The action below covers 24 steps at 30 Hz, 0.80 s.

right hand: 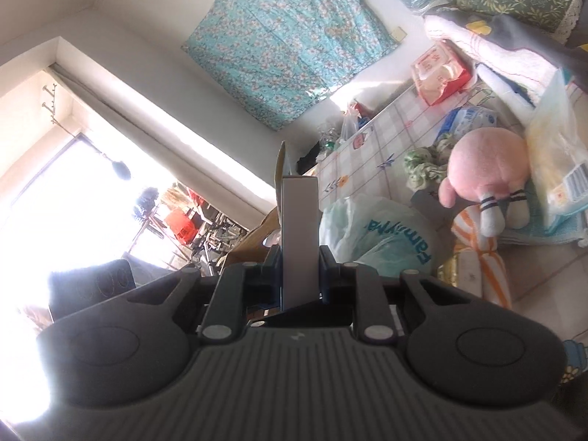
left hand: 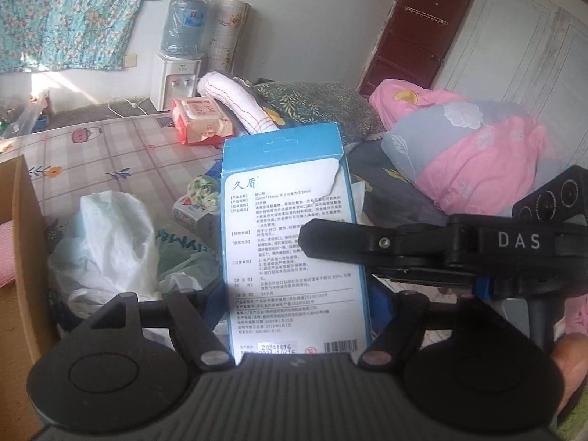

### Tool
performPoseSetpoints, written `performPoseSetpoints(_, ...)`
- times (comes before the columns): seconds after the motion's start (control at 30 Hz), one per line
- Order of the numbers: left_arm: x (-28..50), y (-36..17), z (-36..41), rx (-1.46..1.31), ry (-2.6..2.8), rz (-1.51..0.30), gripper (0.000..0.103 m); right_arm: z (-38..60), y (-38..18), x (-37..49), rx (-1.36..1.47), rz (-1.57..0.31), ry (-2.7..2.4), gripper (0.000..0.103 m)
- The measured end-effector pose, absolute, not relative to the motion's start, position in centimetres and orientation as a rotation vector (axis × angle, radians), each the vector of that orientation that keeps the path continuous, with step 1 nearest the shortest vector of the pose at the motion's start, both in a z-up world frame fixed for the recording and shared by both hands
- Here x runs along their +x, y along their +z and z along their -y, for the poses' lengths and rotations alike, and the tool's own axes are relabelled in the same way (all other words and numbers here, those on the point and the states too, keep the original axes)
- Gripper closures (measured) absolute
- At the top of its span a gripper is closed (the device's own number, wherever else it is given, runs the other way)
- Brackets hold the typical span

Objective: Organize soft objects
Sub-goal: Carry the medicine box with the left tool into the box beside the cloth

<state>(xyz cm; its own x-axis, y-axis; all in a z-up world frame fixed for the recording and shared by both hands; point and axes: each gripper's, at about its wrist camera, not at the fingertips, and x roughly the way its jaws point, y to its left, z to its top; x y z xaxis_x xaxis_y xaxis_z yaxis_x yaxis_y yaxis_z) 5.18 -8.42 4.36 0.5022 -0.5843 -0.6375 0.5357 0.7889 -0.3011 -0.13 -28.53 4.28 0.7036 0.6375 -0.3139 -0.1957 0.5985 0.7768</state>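
Both jaws clamp one blue box (left hand: 290,220) — left gripper (left hand: 294,305) wide across its face, right gripper (right hand: 299,275) narrow on its edge; next, carry it to the cardboard carton (left hand: 22,242) — one hand releasing

Black ribbed tongs (left hand: 294,305) with silver screws, marked "DAS".

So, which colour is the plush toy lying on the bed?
Pink, with white legs bearing dark stripes; the plush toy shows best in the right wrist view.
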Motion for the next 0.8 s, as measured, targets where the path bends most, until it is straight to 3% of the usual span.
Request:
performPoseSetpoints(0.4,7.4,5.6,-9.5,-0.238,-0.303,-0.806,0.027,8.1,7.0,10.9,0.679,-0.901,0.850,0.084)
performPoseSetpoints(0.8,17.0,0.4,-20.6,-0.328,-0.077,-0.987,0.026,-5.8,1.5,24.4,0.630,-1.208,0.778,0.084)
